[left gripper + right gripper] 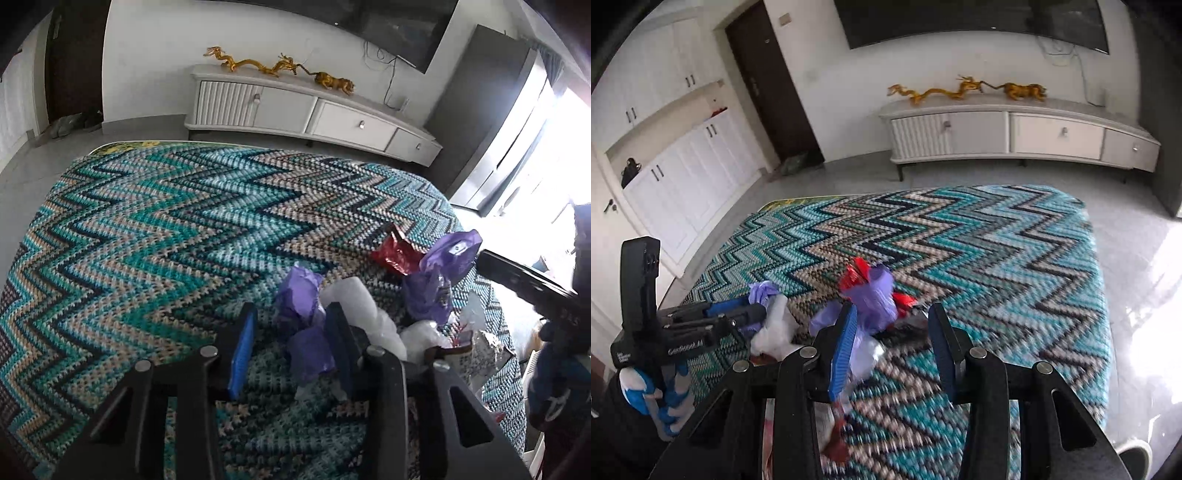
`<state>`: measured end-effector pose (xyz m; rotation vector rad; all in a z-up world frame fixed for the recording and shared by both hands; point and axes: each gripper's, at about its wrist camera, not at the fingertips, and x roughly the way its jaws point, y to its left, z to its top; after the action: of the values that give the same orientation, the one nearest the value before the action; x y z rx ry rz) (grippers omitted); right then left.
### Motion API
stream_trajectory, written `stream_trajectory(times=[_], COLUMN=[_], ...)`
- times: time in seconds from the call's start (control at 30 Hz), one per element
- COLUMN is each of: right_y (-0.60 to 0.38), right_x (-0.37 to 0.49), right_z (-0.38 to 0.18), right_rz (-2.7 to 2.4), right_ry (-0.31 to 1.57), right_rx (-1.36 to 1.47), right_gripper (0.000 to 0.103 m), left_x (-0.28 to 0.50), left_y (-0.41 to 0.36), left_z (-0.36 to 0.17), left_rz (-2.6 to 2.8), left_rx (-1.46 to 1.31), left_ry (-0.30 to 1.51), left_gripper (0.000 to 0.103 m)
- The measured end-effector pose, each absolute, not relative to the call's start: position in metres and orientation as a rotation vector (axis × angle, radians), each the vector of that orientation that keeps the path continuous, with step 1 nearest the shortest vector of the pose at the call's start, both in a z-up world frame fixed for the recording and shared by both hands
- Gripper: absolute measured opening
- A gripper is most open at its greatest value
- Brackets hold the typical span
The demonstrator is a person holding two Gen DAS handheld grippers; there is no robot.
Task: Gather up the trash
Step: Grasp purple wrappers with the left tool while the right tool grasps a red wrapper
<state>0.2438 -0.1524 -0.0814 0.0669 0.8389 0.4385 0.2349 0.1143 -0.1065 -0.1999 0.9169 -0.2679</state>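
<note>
Trash pile lies near the zigzag blanket's edge. My left gripper stands part-spread around a purple wrapper, not pinching. Right gripper, also part-spread, hangs over the purple bag; I'd settle lower before squeezing.

The left gripper tilts steeply downward, its jaws partly apart with nothing pressed between the blue pads. The right gripper tilts down likewise, jaws parted about as far — nothing pinched. A hand in a blue-and-white glove grips the left gripper's handle from below.
</note>
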Motion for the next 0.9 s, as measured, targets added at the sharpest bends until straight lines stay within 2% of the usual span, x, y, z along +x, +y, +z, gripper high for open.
stream_trajectory(times=[0.27,0.67,0.77,0.8,0.83,0.9], right_y=[-0.169,-0.153,-0.143,-0.140,-0.138,-0.137], right_x=[0.247,0.263,0.268,0.268,0.267,0.263], right_z=[-0.097,-0.122,-0.129,-0.131,-0.131,-0.130], right_rz=[0.430,0.470,0.498,0.505,0.512,0.525], right_ry=[0.853,0.875,0.882,0.882,0.881,0.869], right_rx=[0.062,-0.116,-0.145,-0.151,-0.153,-0.146], right_gripper=[0.041,0.041,0.033,0.023,0.019,0.017], left_x=[0.233,0.229,0.230,0.230,0.230,0.231], left_y=[0.116,0.114,0.113,0.112,0.111,0.106], left_z=[-0.116,-0.125,-0.127,-0.127,-0.127,-0.128], left_rz=[-0.321,-0.399,-0.402,-0.408,-0.412,-0.412], left_rx=[-0.255,-0.274,-0.282,-0.278,-0.272,-0.257], left_ry=[0.891,0.889,0.893,0.896,0.897,0.896], left_gripper=[0.036,0.038,0.038,0.039,0.039,0.039])
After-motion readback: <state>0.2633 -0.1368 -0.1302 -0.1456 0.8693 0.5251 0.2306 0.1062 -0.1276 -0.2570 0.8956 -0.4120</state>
